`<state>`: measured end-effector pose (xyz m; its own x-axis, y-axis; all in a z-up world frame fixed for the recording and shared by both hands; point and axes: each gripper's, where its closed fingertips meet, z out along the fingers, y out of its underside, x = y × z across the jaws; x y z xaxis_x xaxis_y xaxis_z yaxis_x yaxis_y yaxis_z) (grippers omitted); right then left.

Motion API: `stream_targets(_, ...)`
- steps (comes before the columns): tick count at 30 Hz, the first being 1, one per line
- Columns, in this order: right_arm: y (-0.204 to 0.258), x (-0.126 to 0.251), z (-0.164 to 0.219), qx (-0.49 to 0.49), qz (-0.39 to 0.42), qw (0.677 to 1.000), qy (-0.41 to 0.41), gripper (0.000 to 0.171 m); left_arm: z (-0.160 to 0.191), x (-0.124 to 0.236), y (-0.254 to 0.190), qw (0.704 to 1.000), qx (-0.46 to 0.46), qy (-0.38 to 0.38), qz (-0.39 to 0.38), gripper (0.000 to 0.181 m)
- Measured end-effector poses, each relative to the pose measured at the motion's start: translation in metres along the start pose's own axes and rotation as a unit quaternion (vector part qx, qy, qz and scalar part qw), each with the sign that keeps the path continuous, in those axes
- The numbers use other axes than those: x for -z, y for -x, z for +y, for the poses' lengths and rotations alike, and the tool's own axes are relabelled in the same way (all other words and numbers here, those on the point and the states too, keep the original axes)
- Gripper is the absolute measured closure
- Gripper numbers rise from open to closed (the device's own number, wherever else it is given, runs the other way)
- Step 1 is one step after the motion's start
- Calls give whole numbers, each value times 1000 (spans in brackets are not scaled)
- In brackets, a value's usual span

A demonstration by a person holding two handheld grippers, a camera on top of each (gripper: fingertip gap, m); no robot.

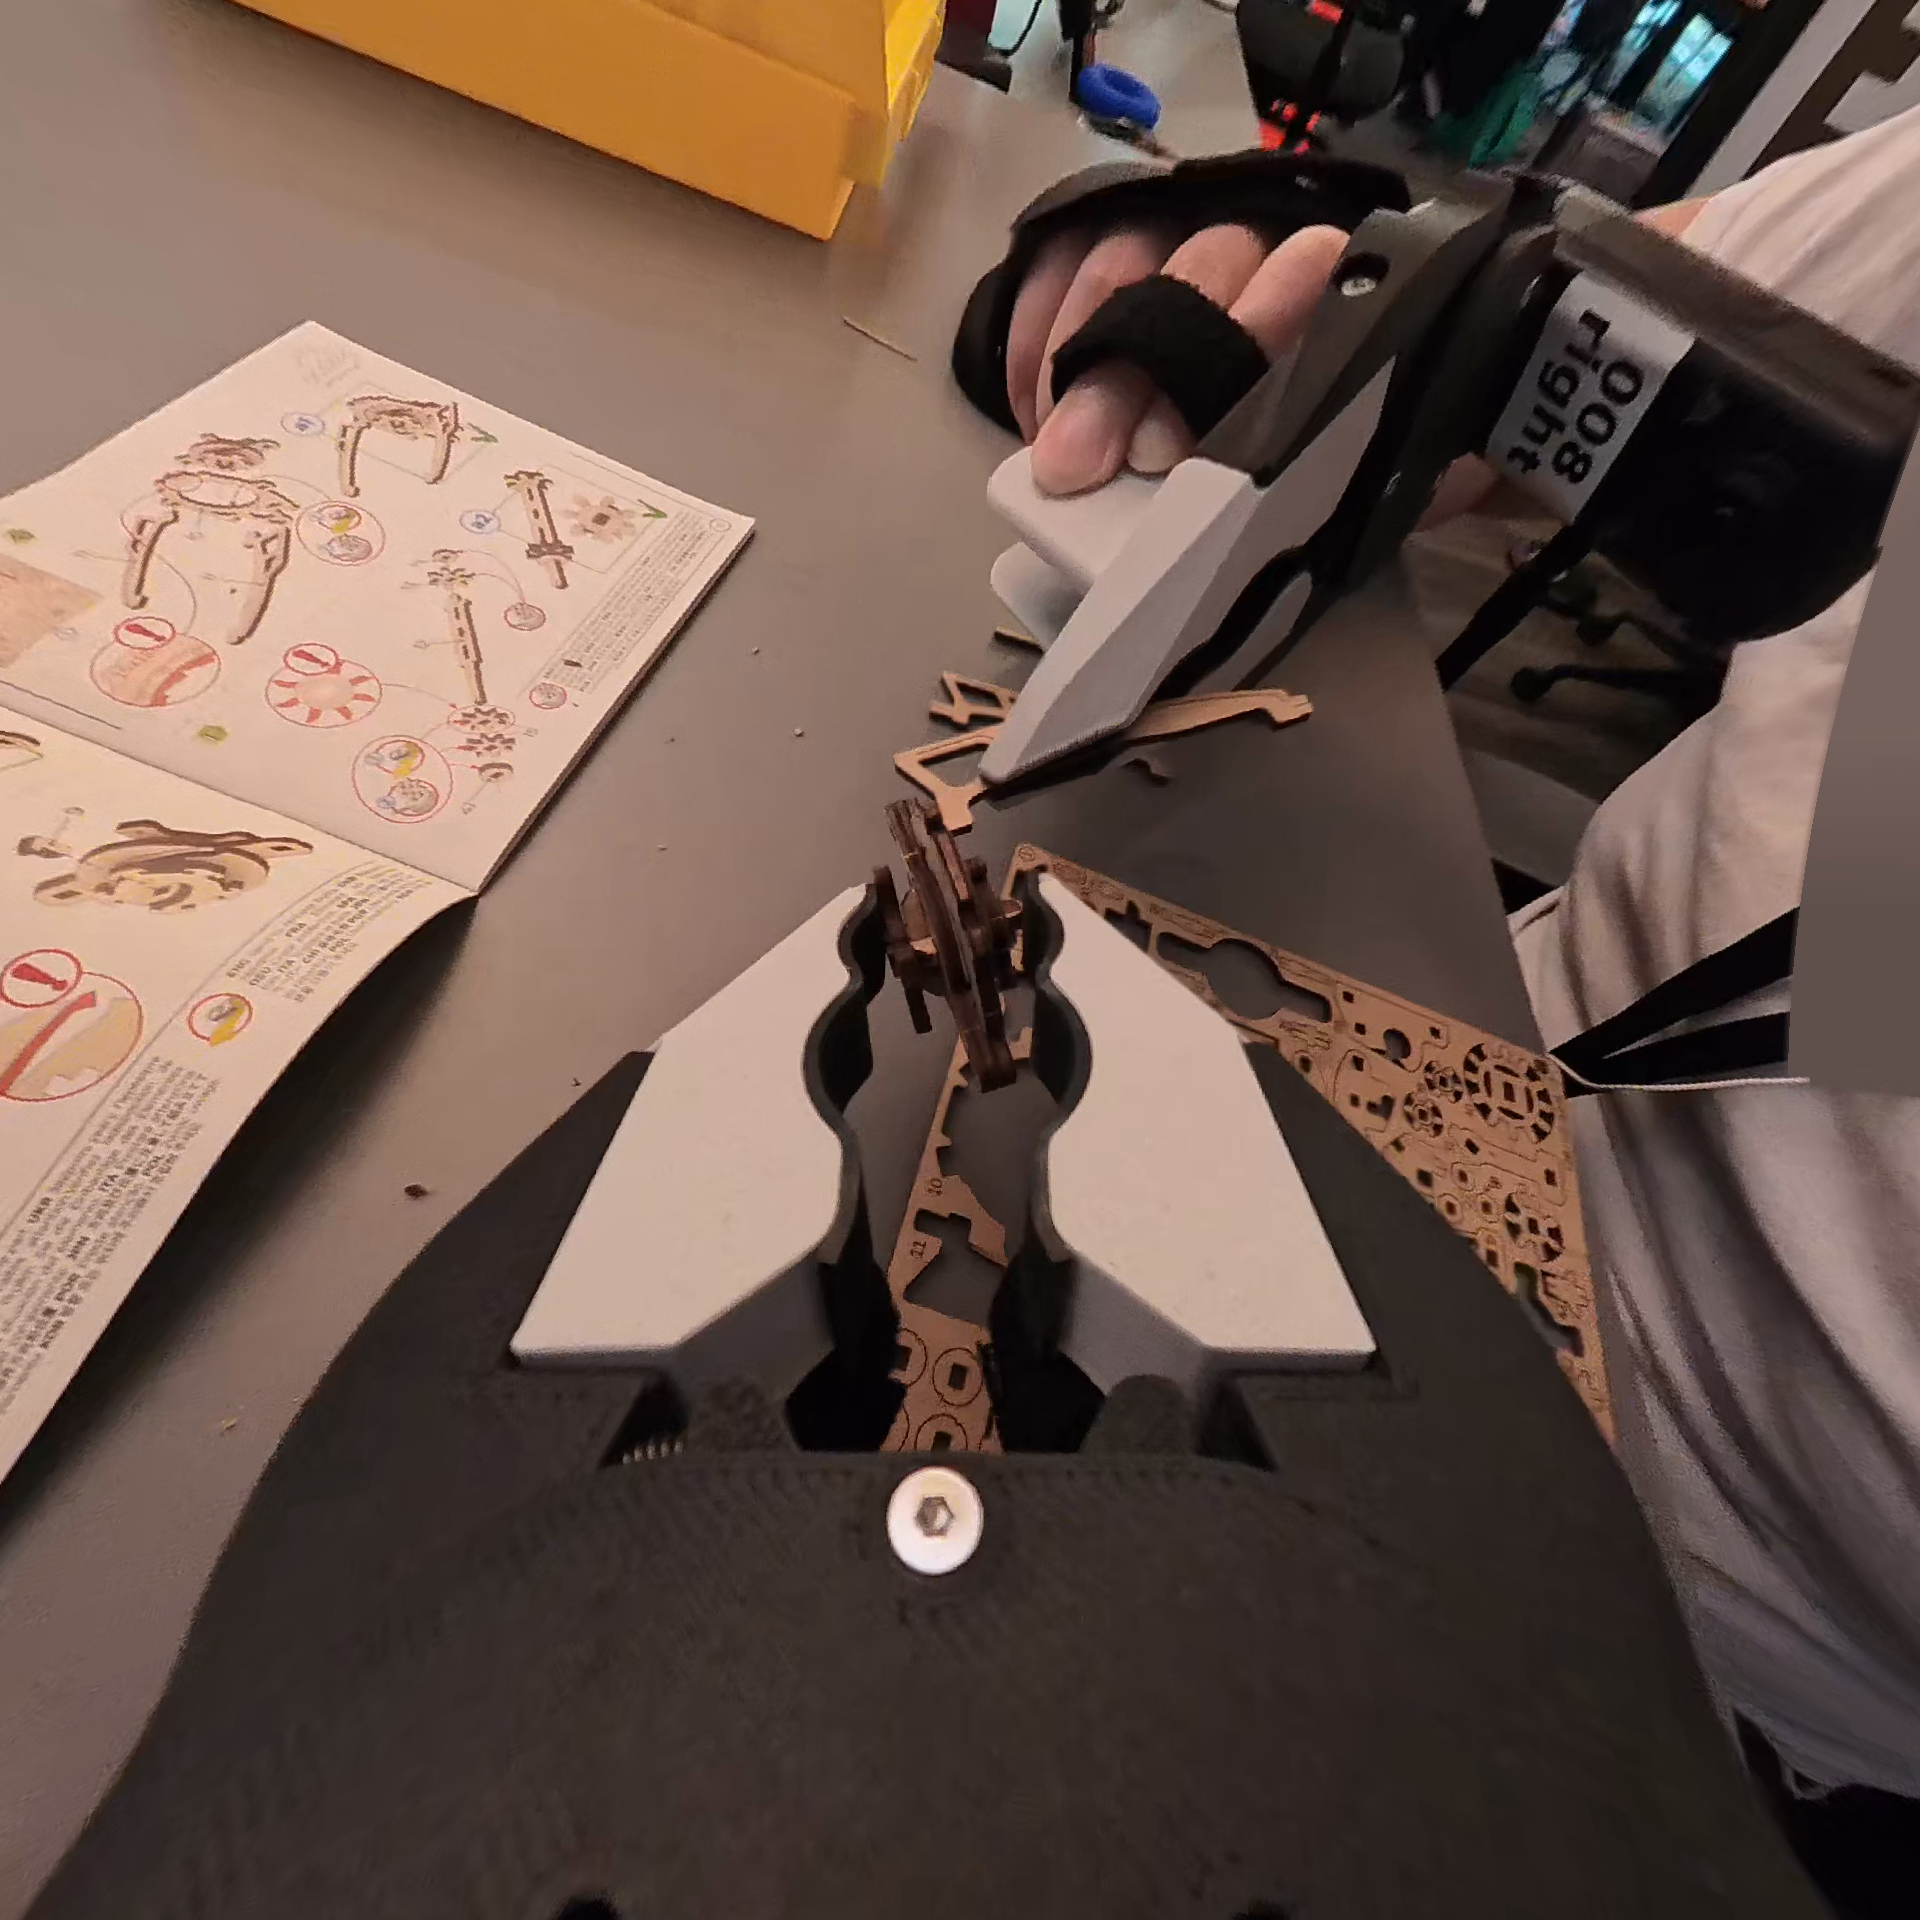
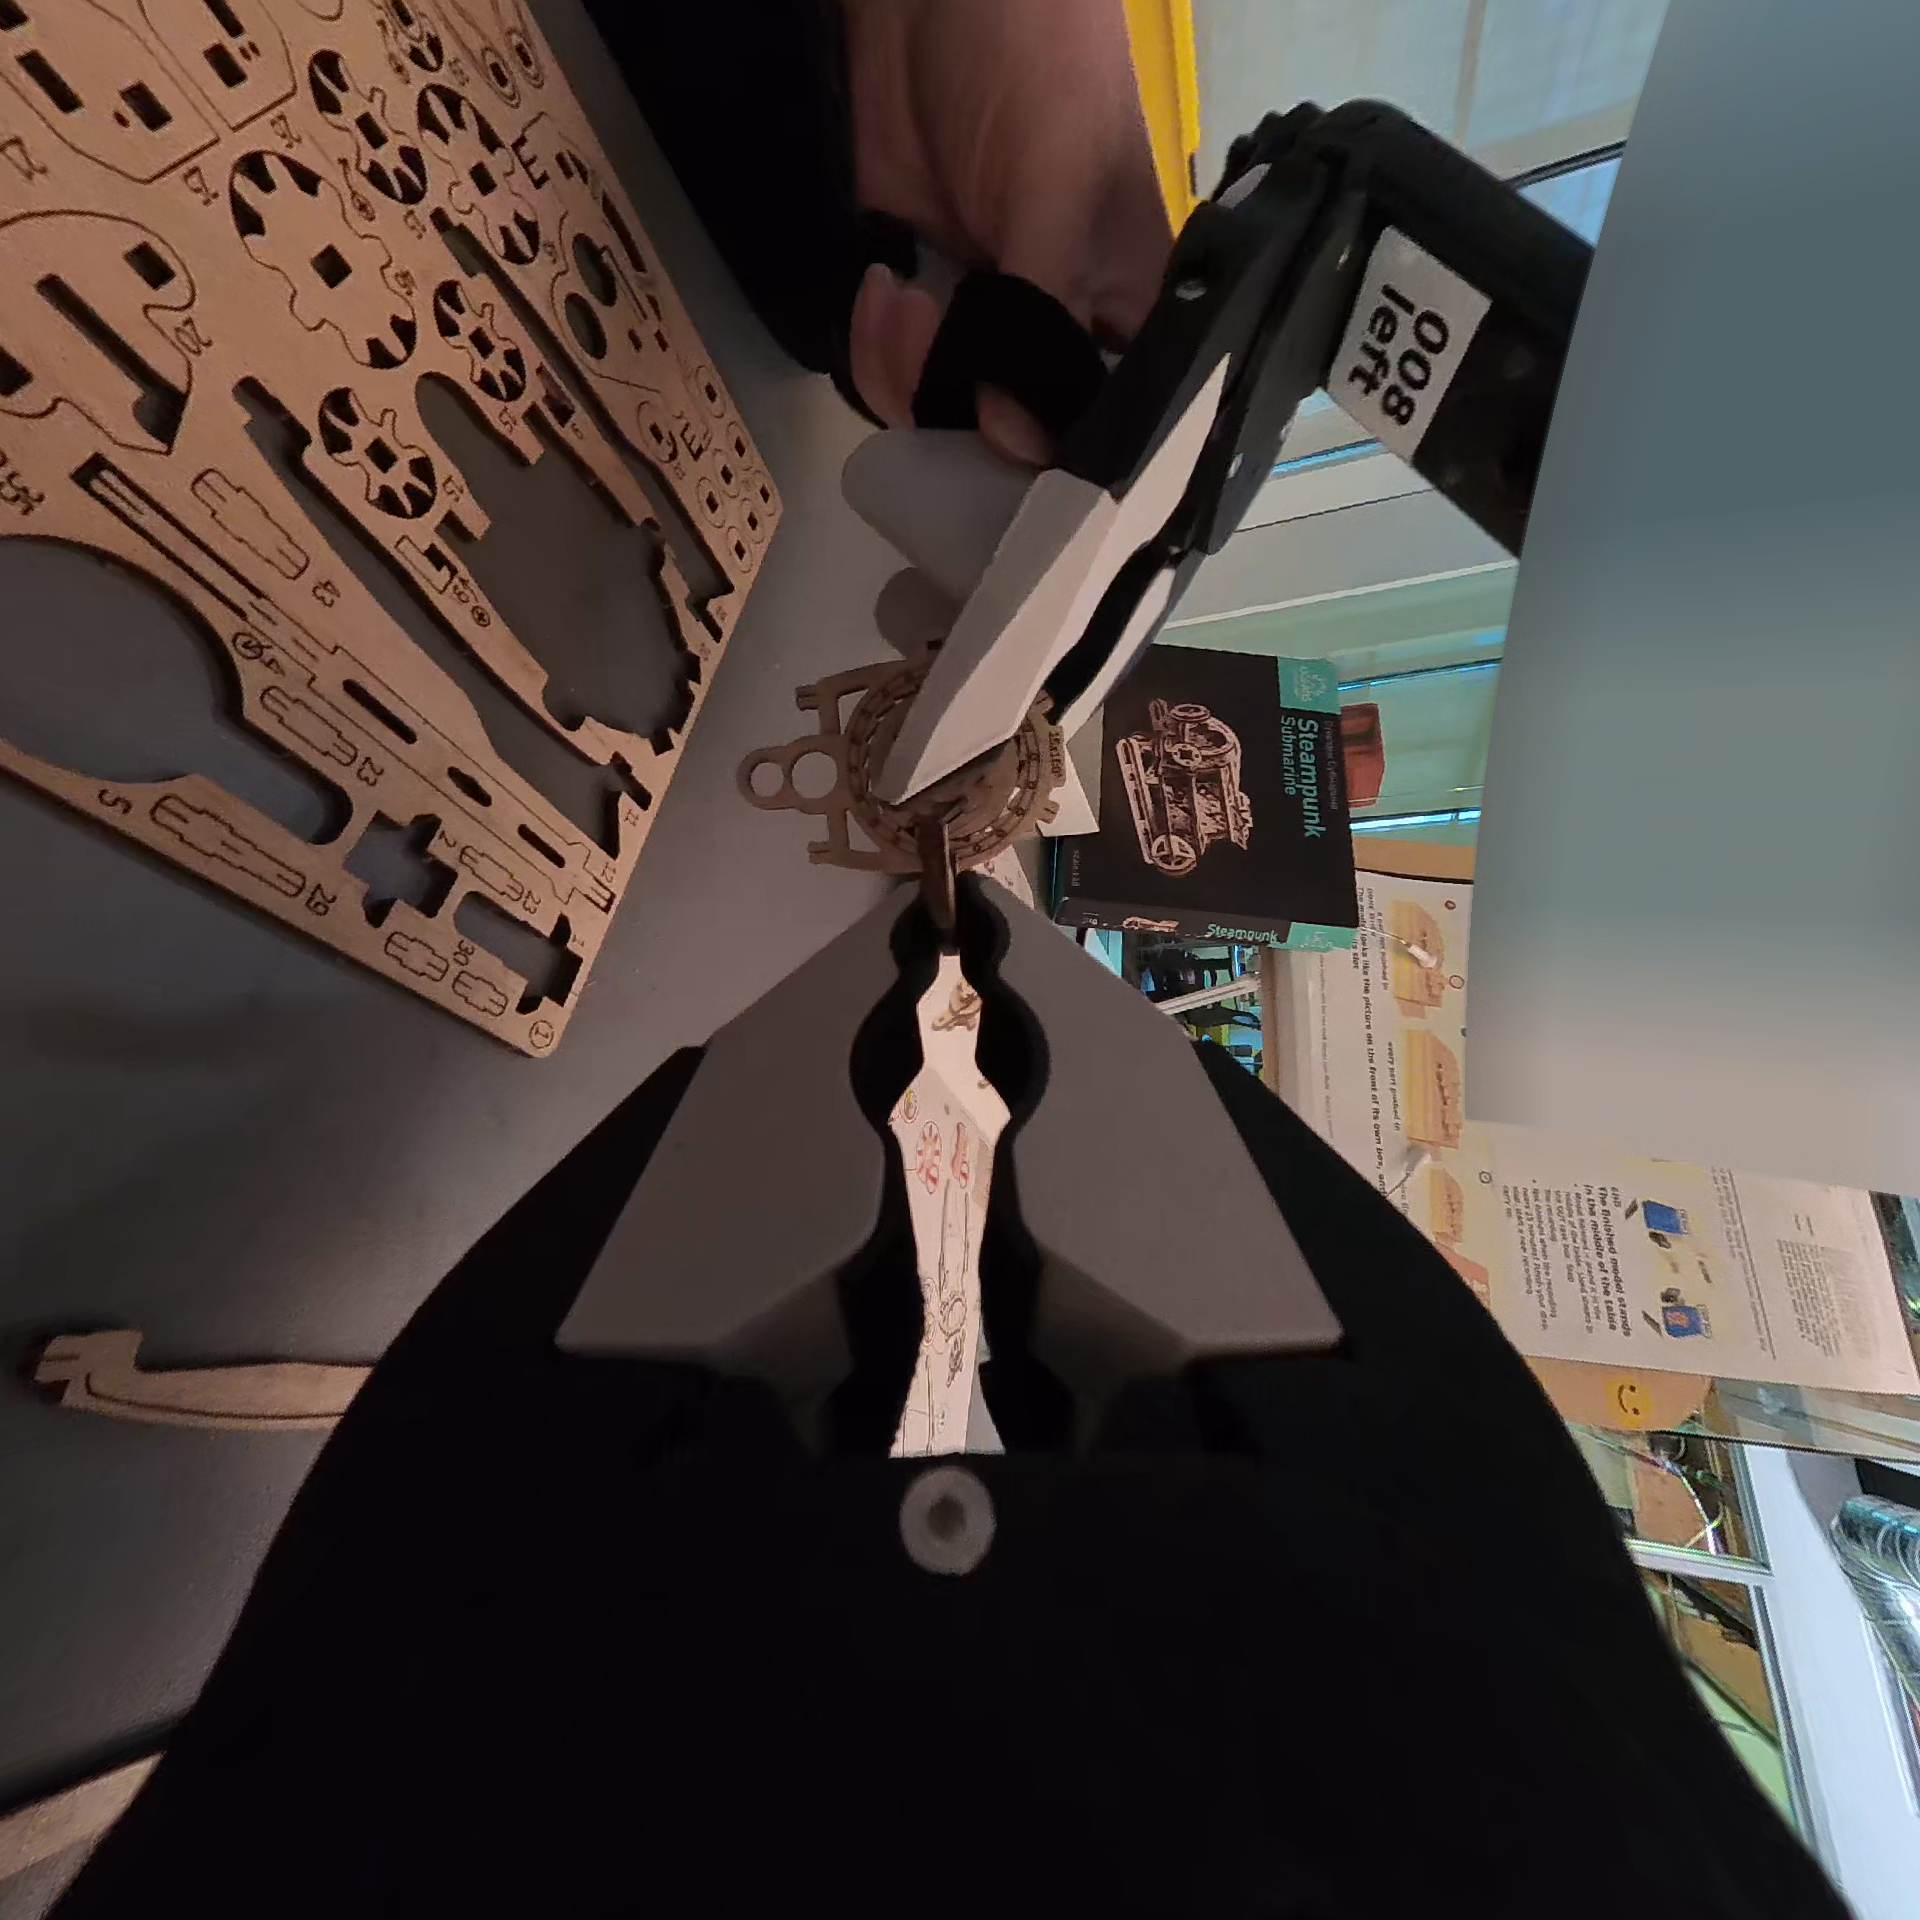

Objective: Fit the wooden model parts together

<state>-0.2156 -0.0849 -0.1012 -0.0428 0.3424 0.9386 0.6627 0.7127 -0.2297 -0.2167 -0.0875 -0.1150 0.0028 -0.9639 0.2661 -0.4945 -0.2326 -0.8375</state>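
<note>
The left gripper (image 1: 948,914) is holding a small ring assembly (image 1: 951,961) of dark wooden parts, its fingers (image 1: 727,1101) clamped on it near their tips. The assembly is standing on edge above the table (image 1: 520,312), its flat face turned sideways, so its plane is running roughly along the line of the fingers.

The right gripper (image 2: 940,904) is pinching a thin dark piece (image 2: 938,878) at its very tips, fingers nearly together on it. In the right wrist view that piece is pointing straight ahead along the fingers, and its far end is meeting the near rim of the ring assembly (image 2: 935,779), just below where the left gripper (image 2: 914,774) is gripping it. Whether the piece is already seated in a slot or only touching the rim, I cannot tell.

So the coming move is probably turning on that one line: the piece's long axis is lying along the right fingers and aiming at the ring's edge, and it likely needs pushing forward while the left gripper is bracing.

The parts sheet (image 1: 1403,1070) is lying flat on the table to the right under the left gripper, loose offcuts (image 1: 1195,717) are lying further off, and the open booklet (image 1: 312,644) is lying to the left.
</note>
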Motion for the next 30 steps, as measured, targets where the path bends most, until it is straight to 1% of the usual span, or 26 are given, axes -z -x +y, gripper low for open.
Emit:
stream_targets(3,0,-2,3,-8,-5,1000,4,169,1,0,1,1000,-2,5,-8,157)
stream_targets(6,-5,-5,11,-62,-9,998,14,169,-2,-1,10,999,0,-3,-32,157)
stream_targets(8,-10,-5,15,-93,-10,996,9,168,-7,0,13,999,21,-16,-41,157)
stream_targets(13,-20,-4,27,-163,1,986,20,162,-13,3,21,993,98,-53,-28,157)
stream_targets(14,-20,-5,30,-175,-1,984,27,159,-14,5,24,992,110,-62,-24,157)
stream_targets(16,-16,-8,41,-204,-15,978,49,151,-17,10,29,989,122,-79,-26,157)
stream_targets(17,-15,-8,49,-224,-20,972,60,151,-17,13,32,989,118,-81,-35,157)
stream_targets(19,-12,-9,63,-306,-44,948,71,152,-15,17,38,991,91,-74,-64,157)
stream_targets(20,-12,-9,71,-374,-55,923,70,153,-15,18,40,992,72,-70,-79,157)
stream_targets(21,-13,-9,75,-455,-73,885,59,153,-17,19,40,992,52,-69,-92,157)
stream_targets(22,-16,-8,74,-540,-97,836,32,153,-19,20,39,992,31,-69,-102,157)
stream_targets(23,-23,-5,68,-622,-121,774,-15,151,-21,20,38,991,9,-68,-114,157)
stream_targets(24,-34,-1,59,-693,-144,703,-76,149,-22,21,39,989,-14,-65,-132,157)
stream_targets(25,-43,4,55,-750,-162,630,-123,146,-23,21,38,986,-40,-59,-149,157)
stream_targets(26,-47,5,53,-788,-181,571,-144,137,-23,20,37,983,-68,-52,-165,157)
stream_targets(27,-44,5,50,-807,-205,533,-150,131,-24,20,37,978,-92,-45,-183,157)
stream_targets(28,-38,3,44,-817,-226,510,-146,127,-25,19,37,973,-114,-39,-198,157)
stream_targets(30,-26,-3,31,-828,-259,480,-133,126,-27,16,32,965,-146,-32,-214,157)
